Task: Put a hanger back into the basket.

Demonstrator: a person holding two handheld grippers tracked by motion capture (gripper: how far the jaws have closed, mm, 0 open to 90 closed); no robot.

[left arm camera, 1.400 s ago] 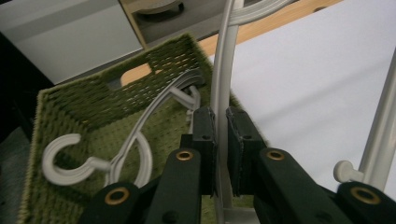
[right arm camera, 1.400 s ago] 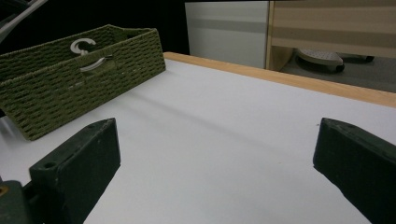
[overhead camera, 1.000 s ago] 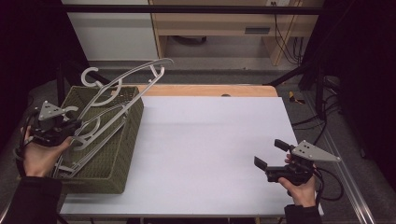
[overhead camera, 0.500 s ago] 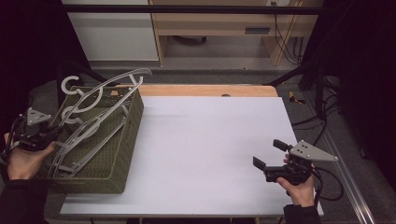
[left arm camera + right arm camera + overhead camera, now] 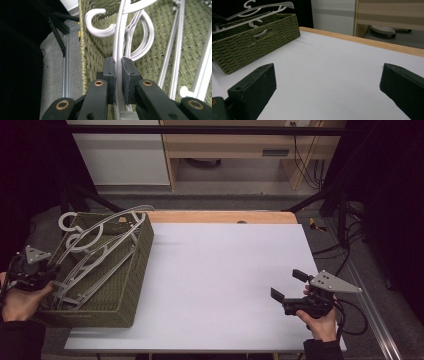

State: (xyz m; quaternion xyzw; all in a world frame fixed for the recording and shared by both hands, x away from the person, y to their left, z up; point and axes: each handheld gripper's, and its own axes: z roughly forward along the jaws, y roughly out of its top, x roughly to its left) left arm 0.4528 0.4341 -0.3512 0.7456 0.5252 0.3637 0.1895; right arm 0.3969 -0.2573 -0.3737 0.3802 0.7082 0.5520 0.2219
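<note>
Hangers [image 5: 95,252] are found piled in the green basket [image 5: 131,285] at the table's [image 5: 225,285] left edge, none yet laid out. One hanger's bar [image 5: 118,40] is clamped between the left gripper's [image 5: 118,72] nearly closed jaws. The right gripper [image 5: 286,288] is held wide open and empty near the right front corner. The hanger count cannot be determined.

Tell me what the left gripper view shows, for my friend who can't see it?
The left claw is pinched shut on a thin white plastic hanger, seen up close. Behind it, more white hangers with curled hooks lie in a green woven basket, with grey floor at the left.
</note>
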